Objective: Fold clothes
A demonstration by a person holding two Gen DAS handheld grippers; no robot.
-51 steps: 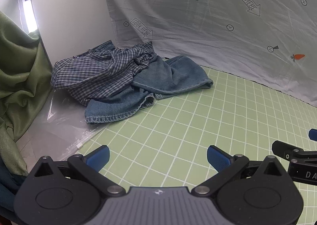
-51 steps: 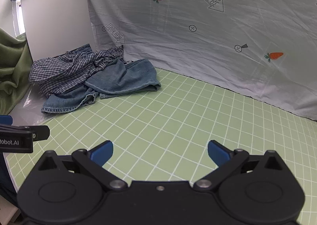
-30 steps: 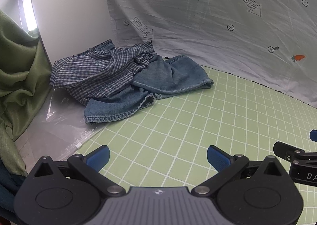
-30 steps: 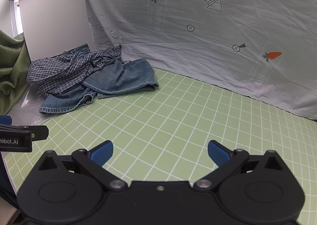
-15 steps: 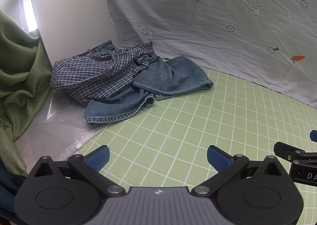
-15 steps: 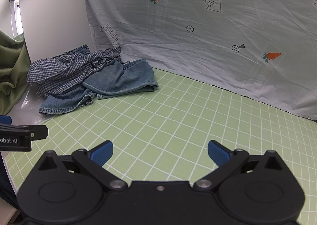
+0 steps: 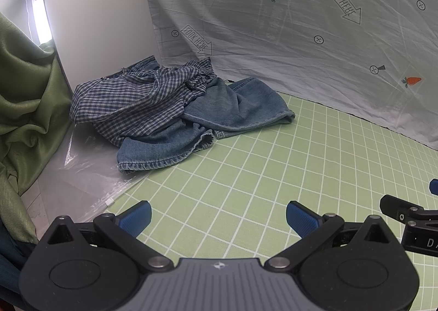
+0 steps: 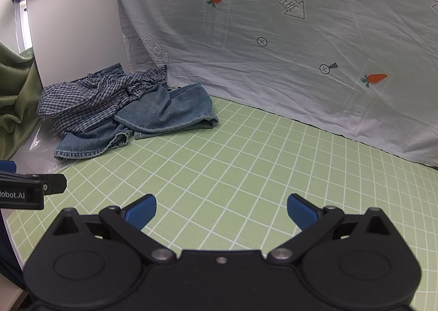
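Observation:
A crumpled blue checked shirt [image 7: 131,102] lies on top of blue denim shorts [image 7: 238,108] in a heap at the far left of the green grid mat [image 7: 260,174]. The same shirt [image 8: 90,102] and shorts [image 8: 169,111] show in the right wrist view. My left gripper [image 7: 218,219] is open and empty, low over the mat, well short of the heap. My right gripper [image 8: 221,212] is open and empty too, to the right of the left one. Part of the right gripper shows at the left view's right edge [image 7: 405,215].
A grey printed sheet [image 7: 301,37] hangs behind the mat. A white cabinet [image 7: 95,23] stands behind the heap. A green curtain [image 7: 24,97] hangs at the left. Clear plastic film [image 7: 82,174] lies at the mat's left edge.
The right wrist view has shifted slightly, so the heap sits a little further left in it. The left gripper has barely moved. Both grippers stay open.

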